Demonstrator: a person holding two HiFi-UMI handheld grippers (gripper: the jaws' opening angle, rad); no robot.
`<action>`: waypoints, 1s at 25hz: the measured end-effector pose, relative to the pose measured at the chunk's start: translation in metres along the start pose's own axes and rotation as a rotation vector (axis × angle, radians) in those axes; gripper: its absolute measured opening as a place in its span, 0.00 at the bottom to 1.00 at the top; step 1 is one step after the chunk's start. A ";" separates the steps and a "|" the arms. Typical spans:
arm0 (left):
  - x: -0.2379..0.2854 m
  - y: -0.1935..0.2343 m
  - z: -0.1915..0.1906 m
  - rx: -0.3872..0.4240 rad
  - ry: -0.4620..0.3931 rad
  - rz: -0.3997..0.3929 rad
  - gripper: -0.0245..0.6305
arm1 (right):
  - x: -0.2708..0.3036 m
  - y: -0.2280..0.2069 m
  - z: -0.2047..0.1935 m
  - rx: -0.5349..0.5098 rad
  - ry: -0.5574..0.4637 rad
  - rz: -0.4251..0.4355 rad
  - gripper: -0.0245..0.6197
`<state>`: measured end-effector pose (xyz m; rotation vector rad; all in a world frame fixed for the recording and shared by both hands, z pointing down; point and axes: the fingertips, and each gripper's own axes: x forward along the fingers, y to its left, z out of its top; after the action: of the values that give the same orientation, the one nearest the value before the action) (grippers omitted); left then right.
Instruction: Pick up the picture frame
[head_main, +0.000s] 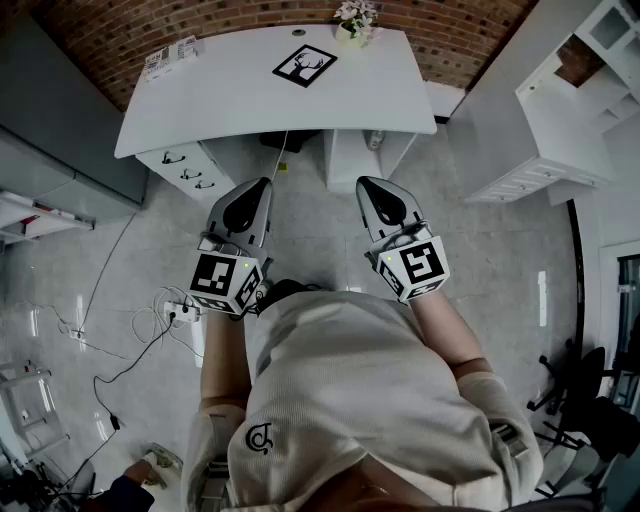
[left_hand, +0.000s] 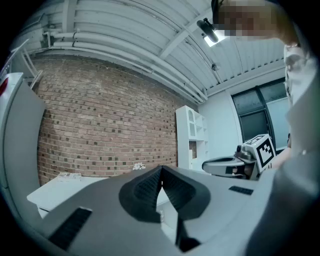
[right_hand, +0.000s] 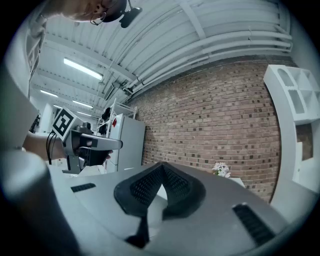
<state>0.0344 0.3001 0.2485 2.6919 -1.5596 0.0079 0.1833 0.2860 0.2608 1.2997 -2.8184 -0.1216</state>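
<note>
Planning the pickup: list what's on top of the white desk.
On the desk: the picture frame lying flat, flowers at its back edge, papers at its left corner. Anything under the frame is covered.

Straight ahead of the left claw (head_main: 262, 185) and the right claw (head_main: 368, 185), a white desk (head_main: 200, 110) stands against a red brick wall (head_main: 120, 30). Its drawer unit (head_main: 185, 168) shows 3 dark handles (head_main: 190, 173). Right of the right claw are a white shelving unit (head_main: 570, 120) and dark windows (left_hand: 260, 115). Left of the left claw stands a grey cabinet (head_main: 50, 120). The pale tiled floor (head_main: 100, 250) below carries loose cables (head_main: 120, 375) and a power strip (head_main: 180, 312). Above, strip lights (right_hand: 82, 68) glow on the white ceiling (right_hand: 165, 35).
</note>
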 end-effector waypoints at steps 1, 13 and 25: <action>0.000 0.001 -0.001 -0.002 -0.001 0.001 0.06 | 0.000 0.000 -0.001 0.002 0.001 0.000 0.04; 0.023 0.006 -0.005 -0.014 0.017 -0.014 0.06 | 0.015 -0.011 -0.010 0.055 0.023 0.015 0.05; 0.057 0.045 -0.028 -0.038 0.083 -0.011 0.06 | 0.064 -0.039 -0.048 0.123 0.103 -0.024 0.05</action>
<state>0.0237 0.2291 0.2782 2.6357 -1.5063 0.0872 0.1745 0.2097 0.3049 1.3215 -2.7637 0.1166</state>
